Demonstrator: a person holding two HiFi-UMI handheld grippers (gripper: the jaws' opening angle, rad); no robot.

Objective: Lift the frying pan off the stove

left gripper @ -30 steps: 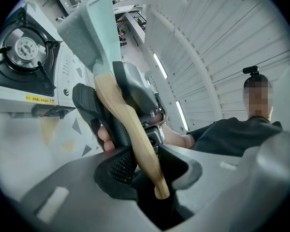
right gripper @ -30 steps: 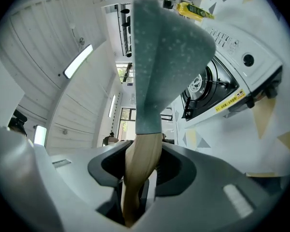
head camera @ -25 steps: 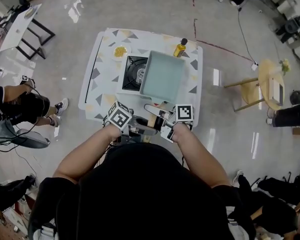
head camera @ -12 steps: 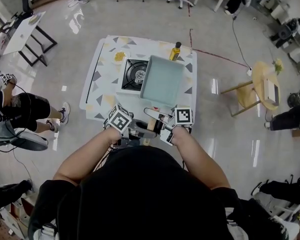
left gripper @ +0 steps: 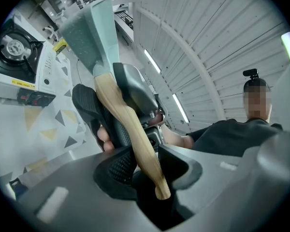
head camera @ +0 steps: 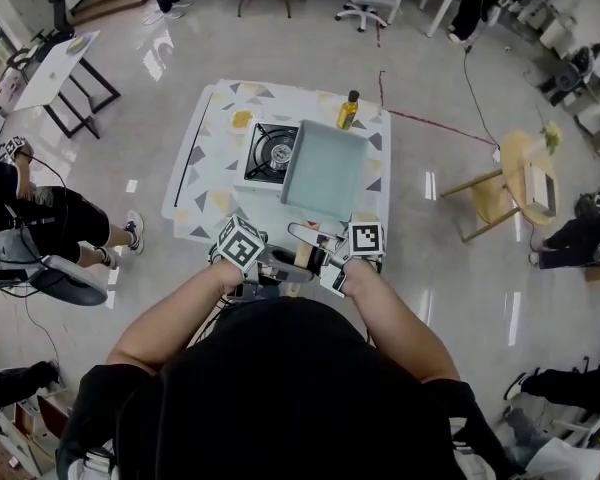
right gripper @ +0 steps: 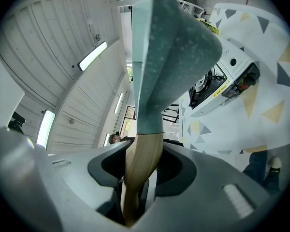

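Note:
The frying pan point(head camera: 325, 171) is square and teal with a wooden handle point(head camera: 302, 257). It hangs in the air, tilted, over the right edge of the gas stove point(head camera: 268, 154) and the table beside it. Both grippers hold the handle. My left gripper point(head camera: 278, 264) is shut on the wood point(left gripper: 120, 114) near its end, with the pan point(left gripper: 89, 30) rising ahead of it. My right gripper point(head camera: 325, 259) is shut on the handle point(right gripper: 141, 161) just below the pan point(right gripper: 171, 47). The stove's burner point(left gripper: 12, 46) is uncovered.
The white table point(head camera: 208, 190) with triangle patterns also holds an oil bottle point(head camera: 348, 110) behind the pan and a small dish of yellow food point(head camera: 241, 119) at the back left. A round wooden side table point(head camera: 525, 178) stands to the right. People stand at the left.
The head view has shifted a little. The pan stays held in both grippers at about the same place beside the burner.

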